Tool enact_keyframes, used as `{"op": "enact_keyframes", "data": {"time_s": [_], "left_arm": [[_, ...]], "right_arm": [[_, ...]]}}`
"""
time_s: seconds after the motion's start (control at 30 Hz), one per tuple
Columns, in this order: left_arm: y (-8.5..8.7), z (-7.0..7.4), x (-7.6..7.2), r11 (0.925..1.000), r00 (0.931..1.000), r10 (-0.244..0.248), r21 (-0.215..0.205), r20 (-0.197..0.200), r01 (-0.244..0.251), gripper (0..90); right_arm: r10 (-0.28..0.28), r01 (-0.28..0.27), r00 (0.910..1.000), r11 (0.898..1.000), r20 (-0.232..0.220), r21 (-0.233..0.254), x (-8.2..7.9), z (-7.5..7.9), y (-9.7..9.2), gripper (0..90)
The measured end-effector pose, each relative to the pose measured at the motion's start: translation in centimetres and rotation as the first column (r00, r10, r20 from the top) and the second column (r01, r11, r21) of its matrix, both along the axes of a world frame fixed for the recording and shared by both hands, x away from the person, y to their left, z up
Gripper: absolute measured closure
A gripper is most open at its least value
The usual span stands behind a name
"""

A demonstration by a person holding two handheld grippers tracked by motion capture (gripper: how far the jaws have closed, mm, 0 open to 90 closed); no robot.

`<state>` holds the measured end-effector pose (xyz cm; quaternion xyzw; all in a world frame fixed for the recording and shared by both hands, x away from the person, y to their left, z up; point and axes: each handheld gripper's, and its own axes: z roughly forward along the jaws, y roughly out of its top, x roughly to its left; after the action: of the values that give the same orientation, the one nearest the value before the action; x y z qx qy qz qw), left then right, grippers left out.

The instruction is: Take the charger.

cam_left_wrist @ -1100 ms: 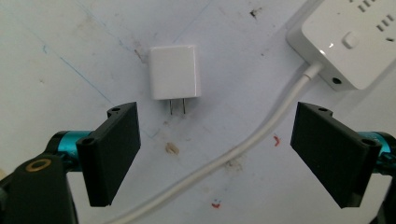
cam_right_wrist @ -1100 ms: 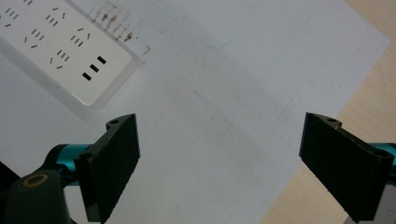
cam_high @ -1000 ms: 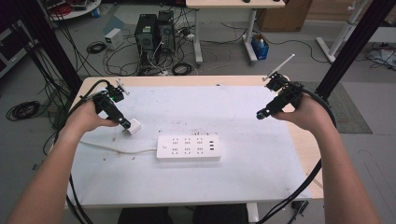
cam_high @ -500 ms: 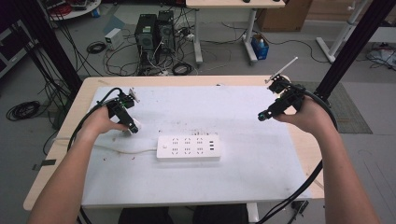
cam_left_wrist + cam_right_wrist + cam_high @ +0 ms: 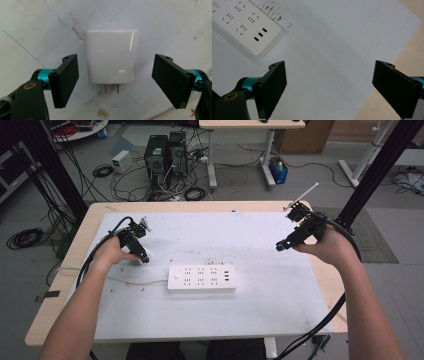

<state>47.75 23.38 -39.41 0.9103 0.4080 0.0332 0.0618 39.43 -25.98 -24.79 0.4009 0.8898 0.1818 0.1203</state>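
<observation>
A white charger plug [image 5: 111,56] lies flat on the white mat, its two prongs [image 5: 111,88] pointing back toward my left gripper [image 5: 115,75]. That gripper is open and straddles the plug, a jaw on each side with gaps between. In the high view my left gripper [image 5: 144,258] points down at the mat, just left of a white power strip [image 5: 201,278]. At the table's right, my right gripper [image 5: 280,246] hangs open over bare mat with nothing in it. In the right gripper view, the right gripper [image 5: 329,82] has the power strip's [image 5: 247,25] end at upper left.
The white mat [image 5: 260,310] covers most of a wooden table [image 5: 332,285]. A thin white cord [image 5: 135,282] runs left from the power strip. Behind the table, computer towers [image 5: 165,152] and cables sit on the floor. Black frame posts [image 5: 375,170] stand at both back corners.
My left gripper has moved right and down over the plug, which lay in the open a second ago. The right gripper has hardly moved.
</observation>
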Motion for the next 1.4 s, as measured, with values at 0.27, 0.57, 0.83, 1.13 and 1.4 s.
{"op": "enact_keyframes", "data": {"time_s": [0.27,0.57,0.83,1.13,1.4], "left_arm": [[0.0,-0.9,0.3,0.9999,0.9999,0.005,0.013,-0.016,-0.004,25.5],[-0.1,-1.1,0.4,0.9997,0.9996,0.024,0.008,-0.016,-0.024,41.9],[-0.1,-1.1,0.4,0.9999,1.0000,0.007,0.011,-0.007,-0.007,42.6],[0.2,0.7,-0.5,0.9993,0.9989,-0.023,-0.028,0.040,0.024,42.7],[-1.0,5.6,-2.7,0.9880,0.9870,-0.124,-0.080,0.103,0.132,42.6]], "right_arm": [[-0.004,0.004,1.0000,1.000,-0.003,0.000,0.1,-0.3,-0.1,11.8],[-0.009,0.009,1.0000,1.000,-0.005,0.013,0.0,-0.5,-0.3,11.8],[-0.011,0.011,0.9999,1.000,-0.001,0.014,0.0,-0.6,-0.3,11.8],[-0.023,0.024,0.9996,1.000,-0.014,0.019,0.2,-0.6,-0.1,11.8],[-0.054,0.056,0.9965,0.998,-0.063,0.037,1.0,-0.5,0.2,11.8]]}}
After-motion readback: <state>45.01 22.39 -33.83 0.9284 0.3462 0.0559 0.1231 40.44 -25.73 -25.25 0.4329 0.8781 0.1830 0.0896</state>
